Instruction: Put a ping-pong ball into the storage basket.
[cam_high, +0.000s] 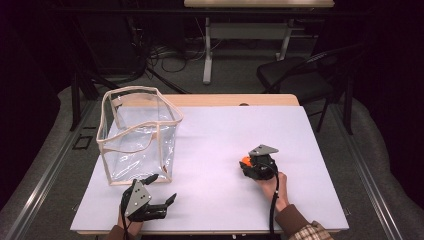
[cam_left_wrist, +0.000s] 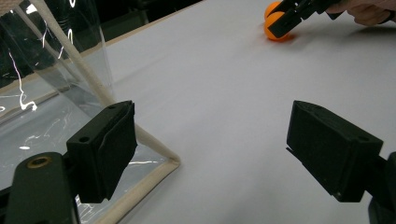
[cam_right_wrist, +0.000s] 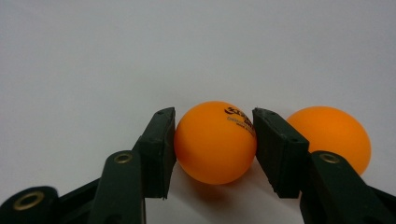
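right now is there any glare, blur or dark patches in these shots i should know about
High view: the room behind is nearly black, the white table evenly lit. Left gripper view: bright glare streaks on the clear plastic bag, and the far orange balls look soft. Right gripper view: sharp on the printed orange ball pinched in the right tongs, a soft shadow beneath it.

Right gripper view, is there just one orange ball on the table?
No, a second orange ball sits on the table beside the printed ball clamped in the right gripper.
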